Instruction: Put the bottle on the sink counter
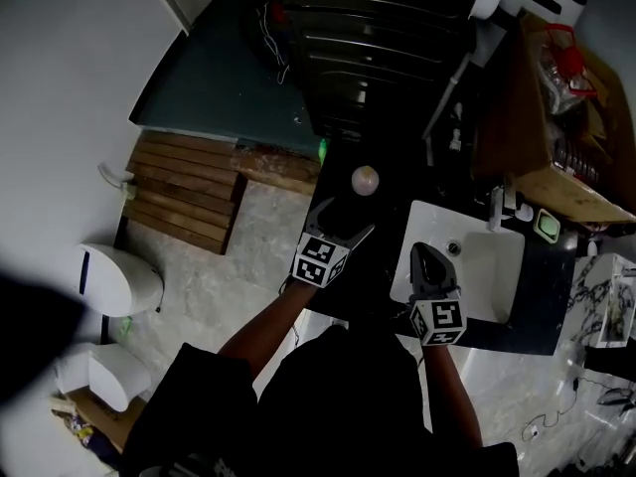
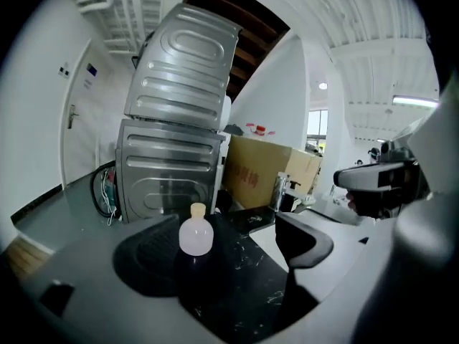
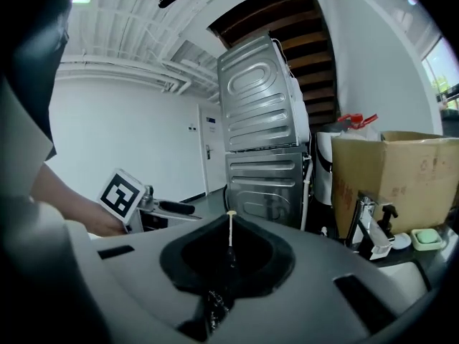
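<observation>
The left gripper's (image 2: 226, 248) fingers stand wide apart with the small round-shouldered bottle (image 2: 195, 236) in the gap between them. Neither finger can be seen touching it. From the head view the bottle (image 1: 365, 180) sits just past the left gripper's (image 1: 345, 217) fingertips, on the dark marbled bench (image 1: 383, 266) to the left of the white sink basin (image 1: 494, 271). The bottle stands upright, long axis vertical and yellowish cap on top. Its upper part is pale and translucent and its lower part reads dark, though what fills it cannot be told. The right gripper's (image 3: 229, 248) fingers are pressed together on nothing, with only a thin pale slit between them. In the head view the right gripper (image 1: 425, 256) hovers over the basin's left edge. A chrome tap (image 3: 369, 231) rises at the far edge of the sink. Just right of the tap a small pale dish holds a green bar of soap (image 3: 429, 239). Behind the sink stands a brown cardboard box (image 3: 394, 170). Left of that box, two ribbed steel appliances (image 3: 265, 163) are stacked one on the other.
</observation>
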